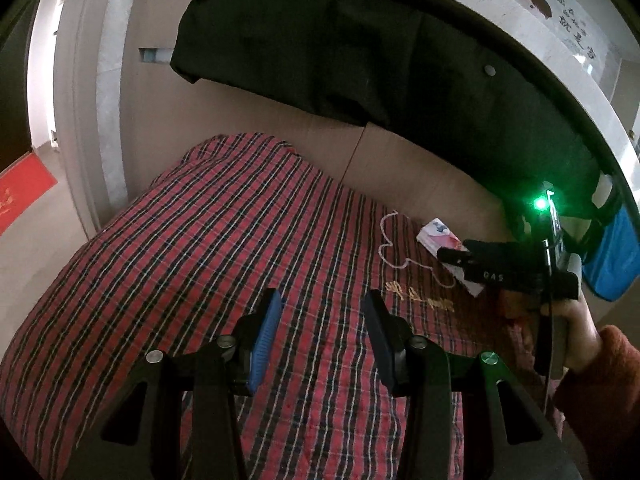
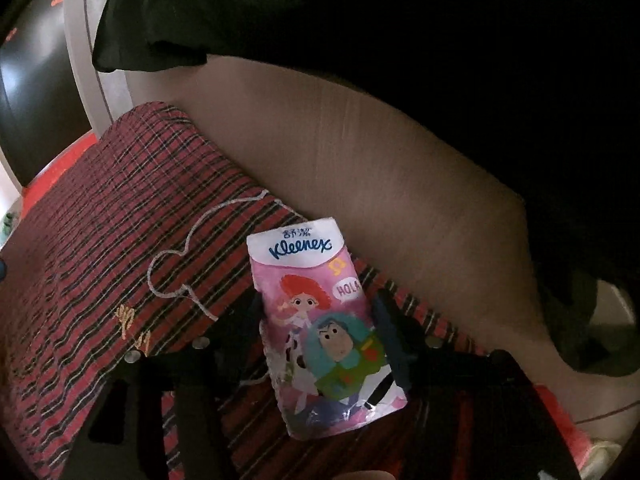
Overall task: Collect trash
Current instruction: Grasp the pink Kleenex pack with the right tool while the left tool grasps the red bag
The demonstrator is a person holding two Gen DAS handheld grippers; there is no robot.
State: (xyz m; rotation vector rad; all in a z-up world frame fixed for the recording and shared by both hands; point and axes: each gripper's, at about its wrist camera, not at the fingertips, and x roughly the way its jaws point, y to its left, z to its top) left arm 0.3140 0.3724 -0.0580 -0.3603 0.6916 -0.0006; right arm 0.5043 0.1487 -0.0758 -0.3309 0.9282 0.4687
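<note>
right claw point(image 2: 320, 320) spread, straddling tissue pack point(image 2: 320, 320) at plaid cushion's point(image 2: 100, 220) back edge | left claw point(image 1: 320, 336) released, empty

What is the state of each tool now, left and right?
Left tool: open, holding nothing, over the plaid cover.
Right tool: open, with the Kleenex pack between its fingers, not yet gripped.

The tissue packet point(image 2: 320, 320) is a flattened pink-and-white Kleenex wrapper printed with cartoon figures and a speech bubble reading "HOLA". It looks crumpled and empty, with its lower end torn and ragged. It lies flat on the red plaid cover point(image 2: 100, 220), near that cover's edge beside a beige panel point(image 2: 400, 180).
</note>
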